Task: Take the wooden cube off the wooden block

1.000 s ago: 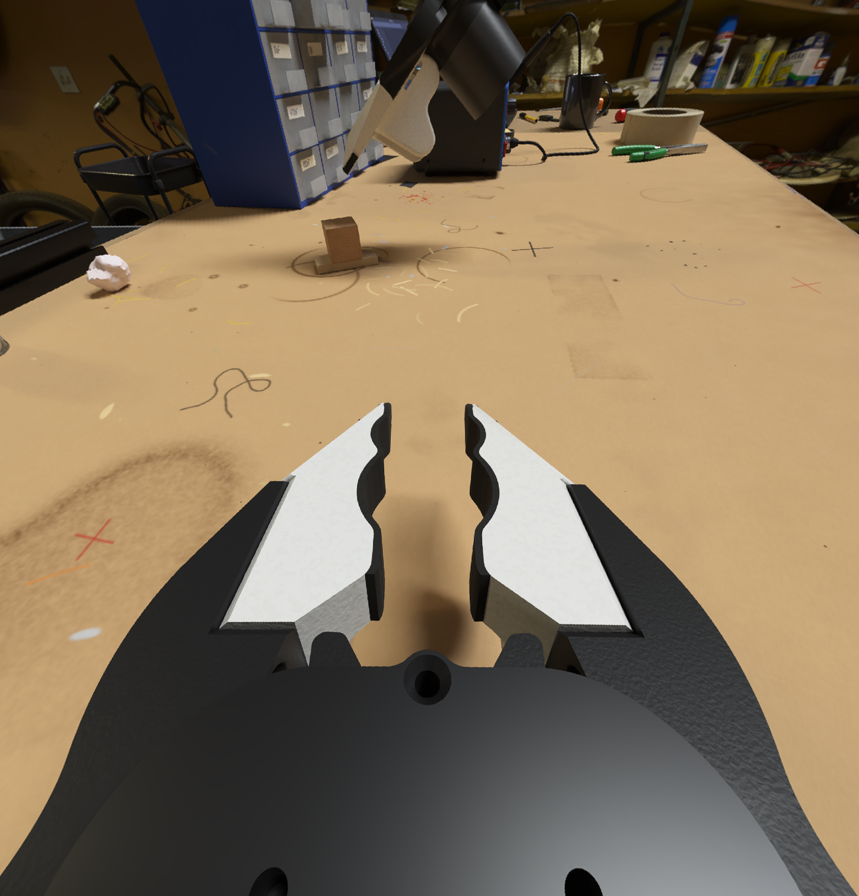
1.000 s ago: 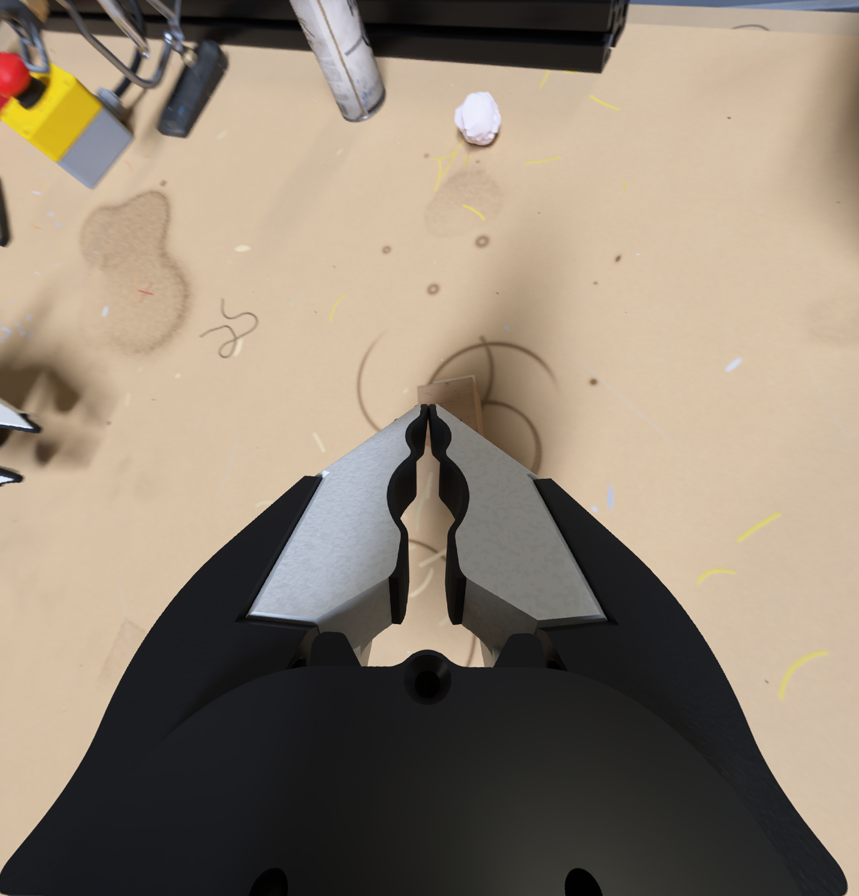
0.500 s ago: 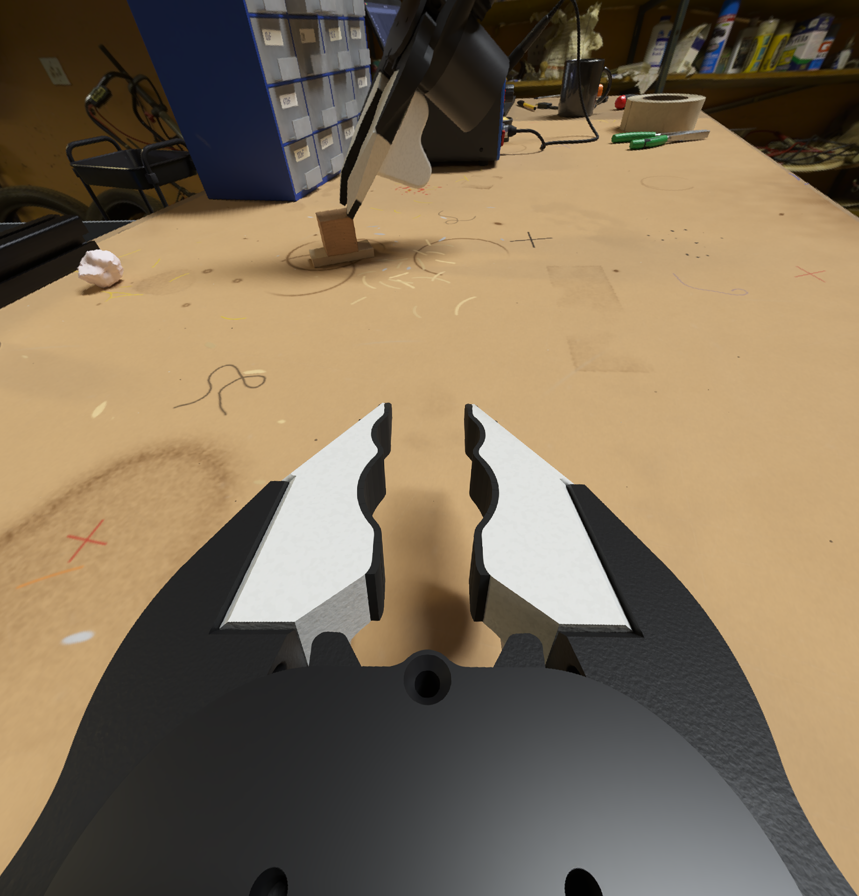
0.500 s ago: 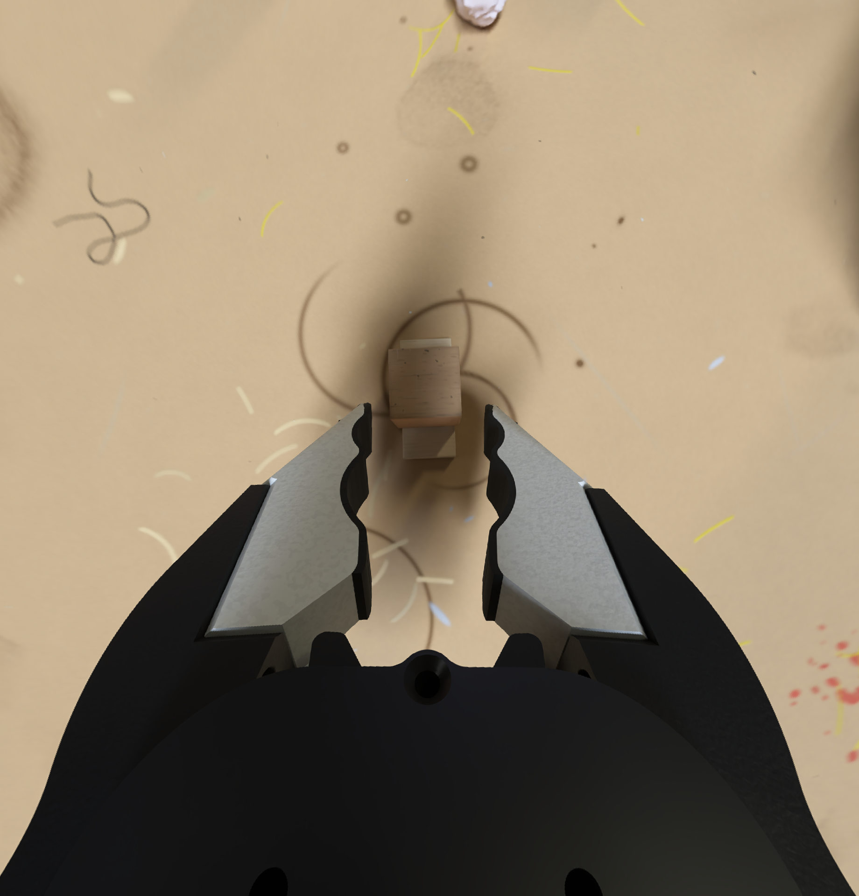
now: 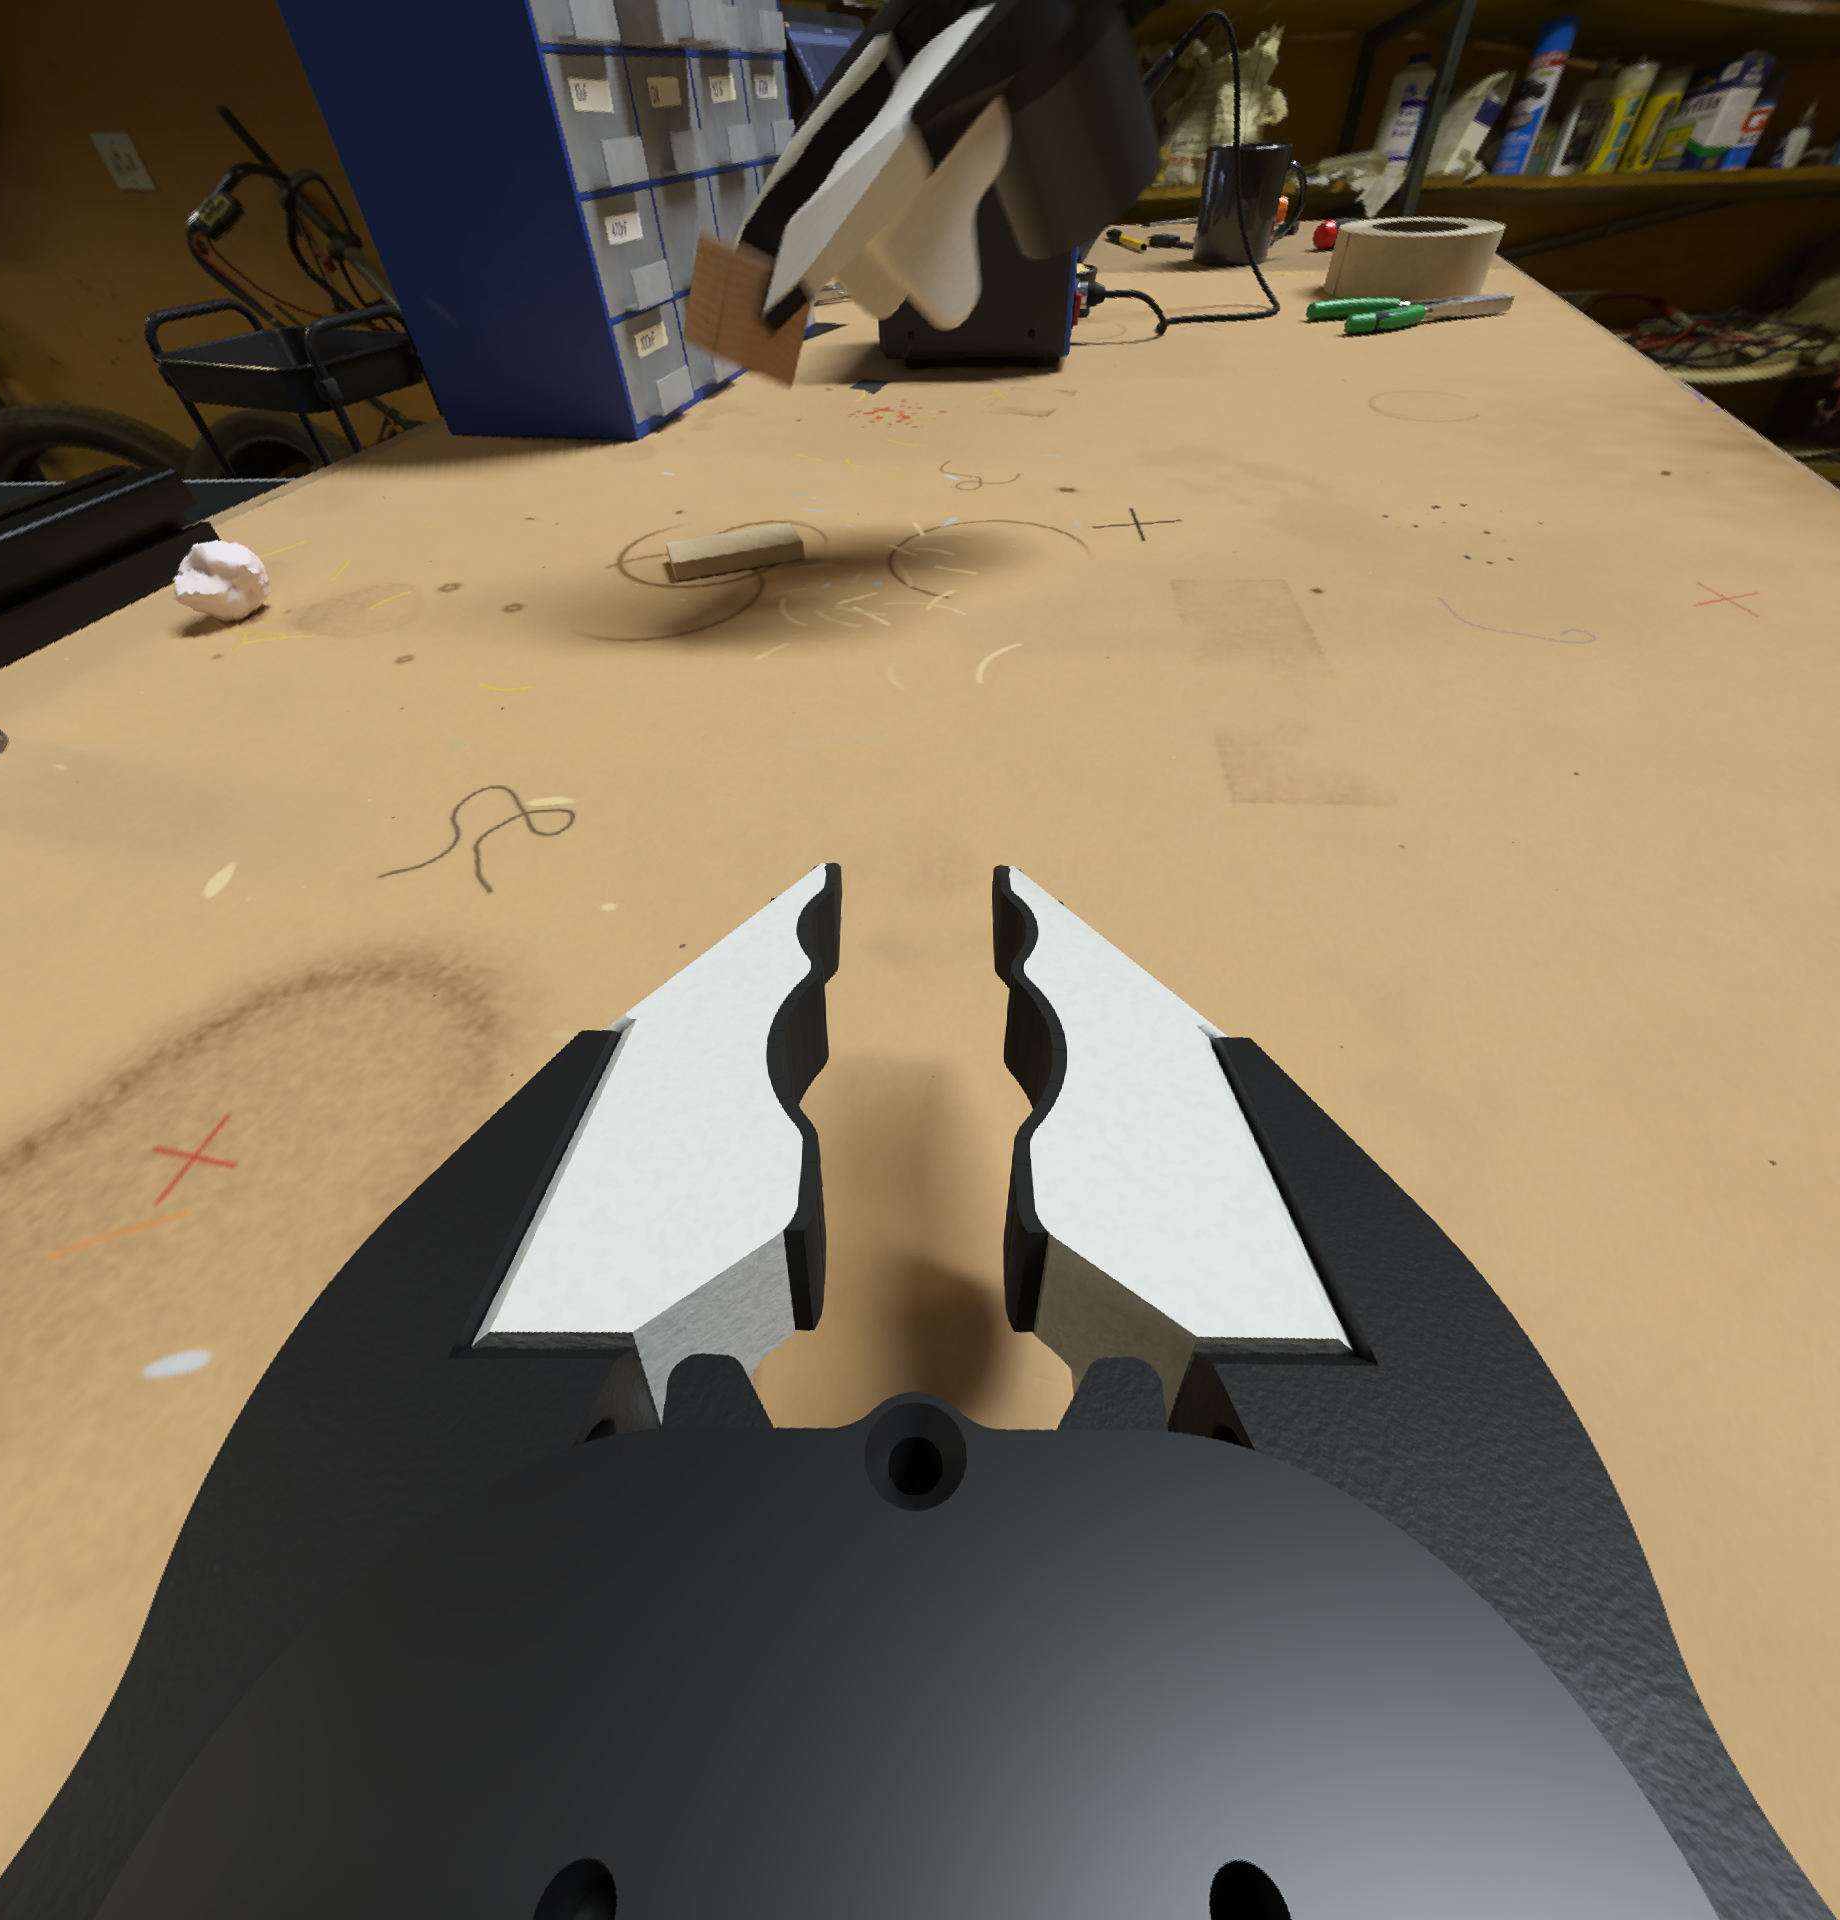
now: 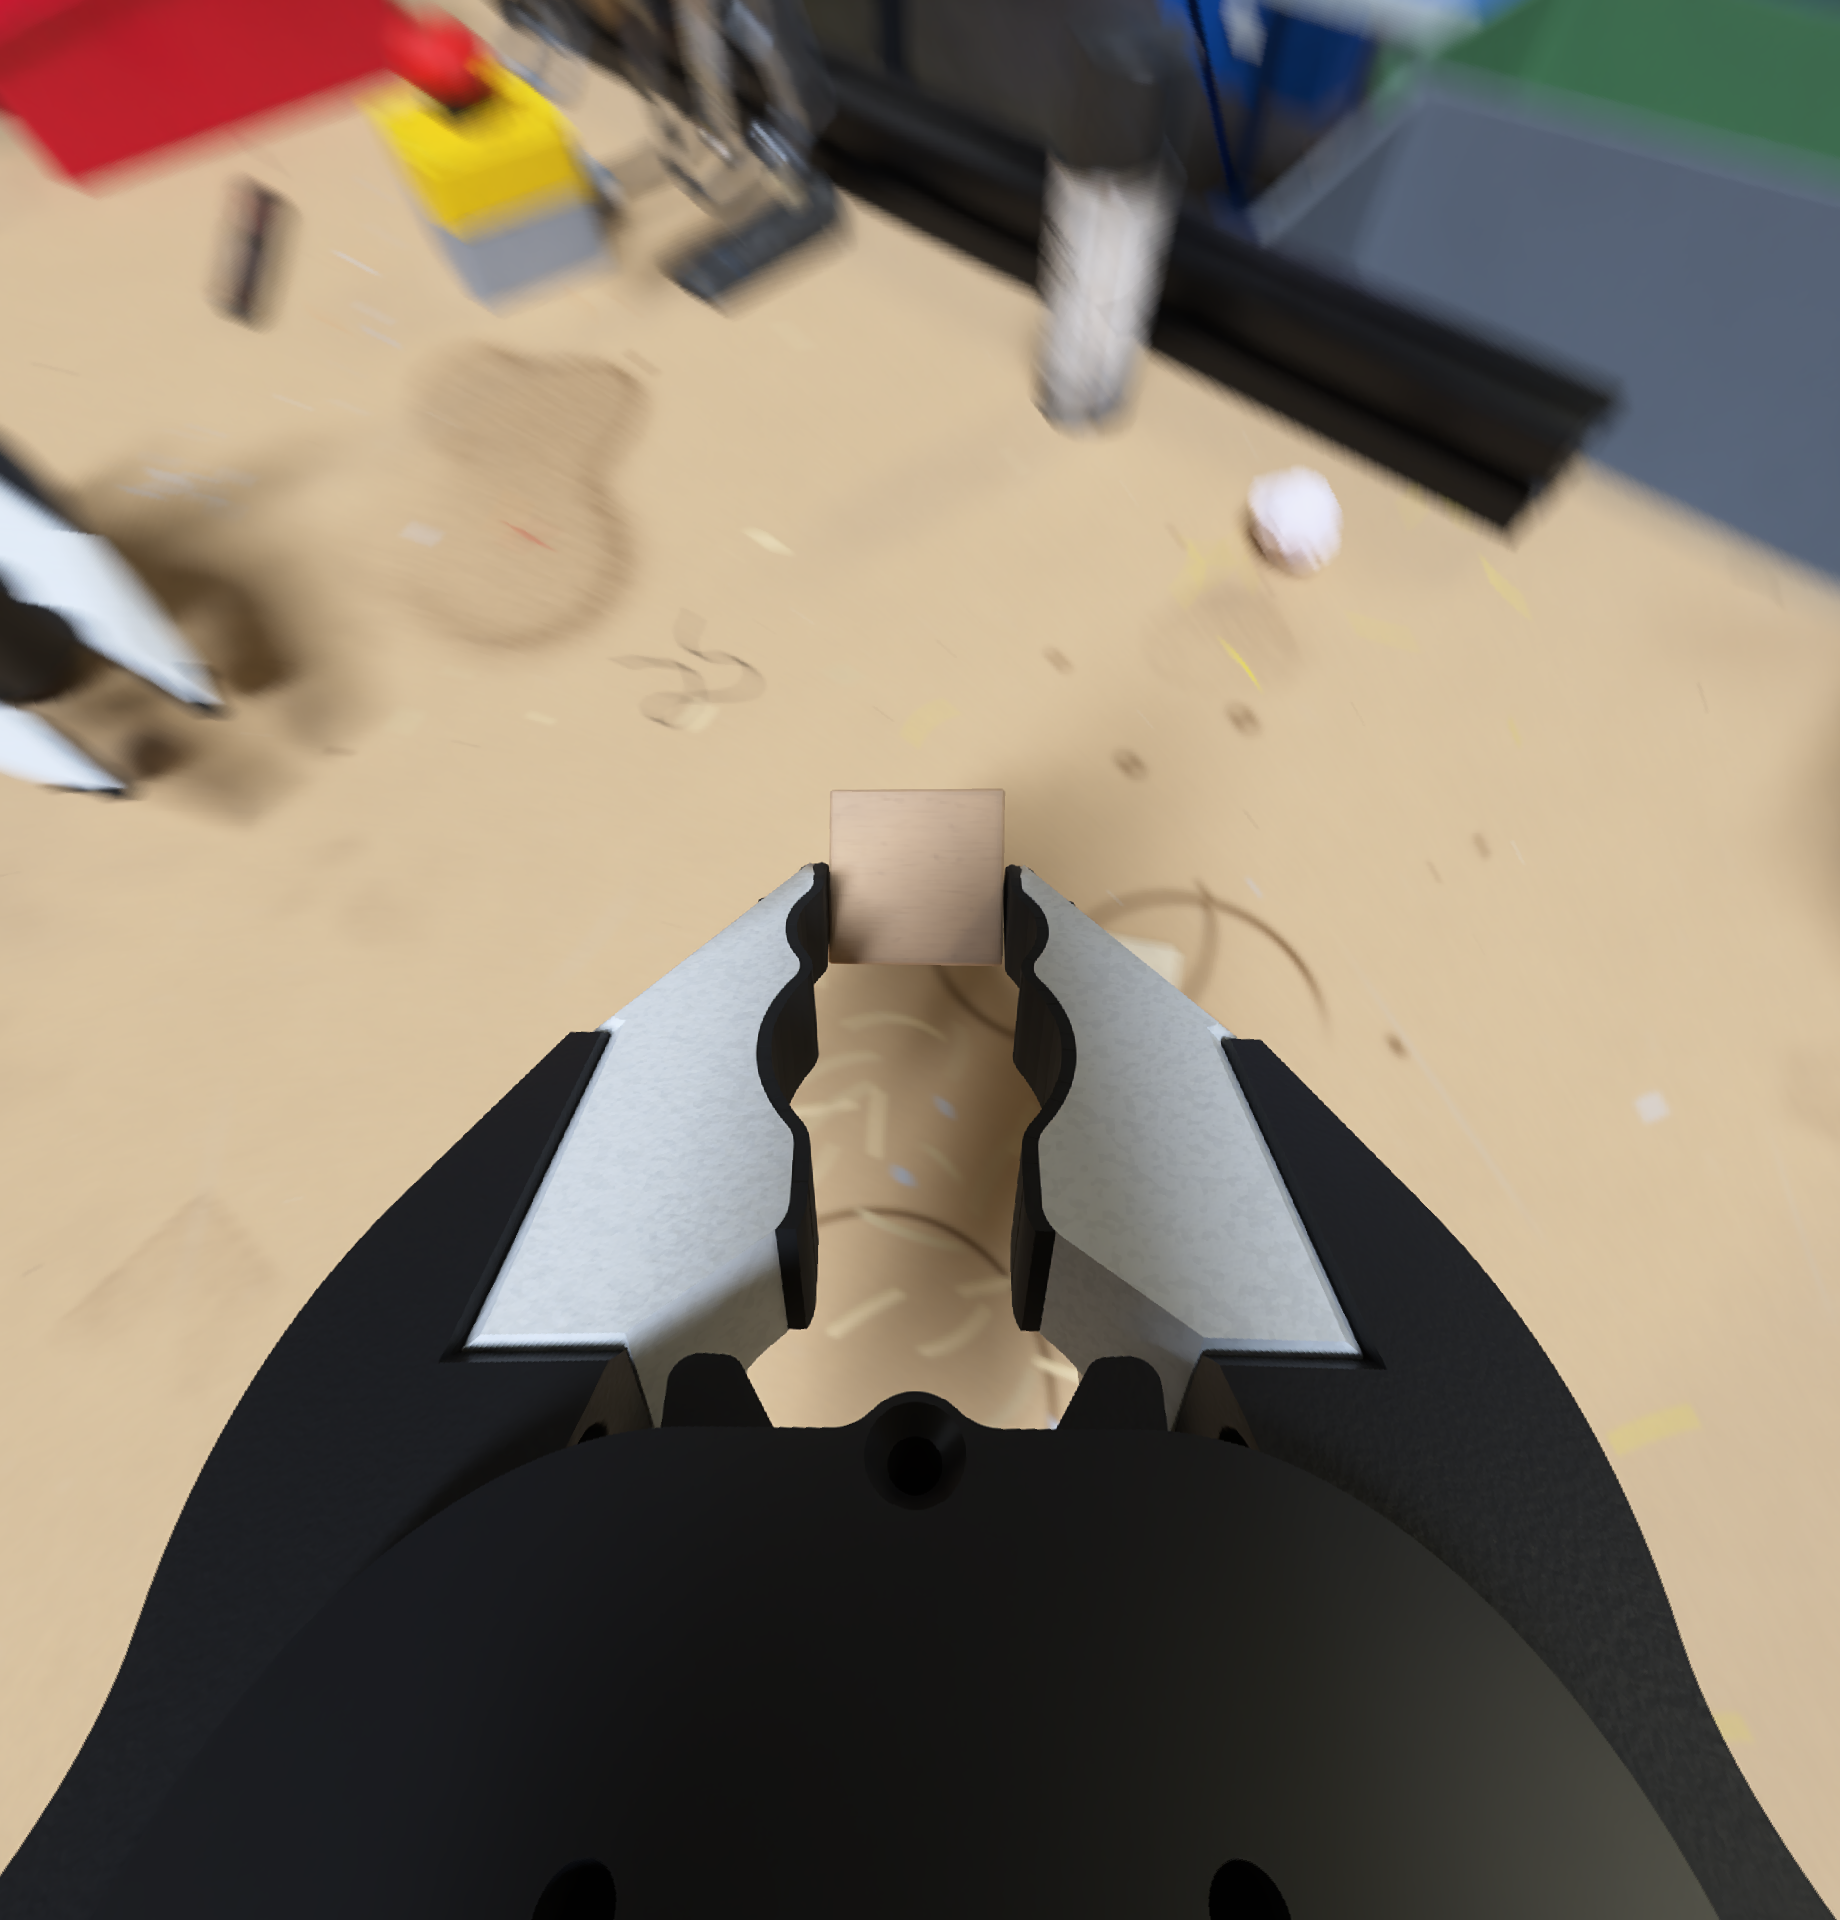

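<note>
My right gripper (image 6: 916, 914) is shut on the wooden cube (image 6: 916, 875), pinched between the fingertips and held in the air above the table. In the left wrist view the cube (image 5: 744, 309) hangs tilted in that gripper (image 5: 791, 296), well above the flat wooden block (image 5: 734, 551), which lies alone on the table inside a drawn circle. A corner of the block (image 6: 1155, 954) shows beside the right finger in the right wrist view. My left gripper (image 5: 916, 904) is open and empty, low over the near table, far from the block.
A blue drawer cabinet (image 5: 583, 208) and a black machine (image 5: 989, 312) stand behind the block. A crumpled white paper ball (image 5: 220, 582) lies at the left. A tape roll (image 5: 1415, 255), green pliers (image 5: 1399, 309) and a mug (image 5: 1243, 203) are at the far right.
The right gripper came down open around the cube, shut on it and lifted it clear of the block, swinging up and tilting. The left gripper stayed where it was.
</note>
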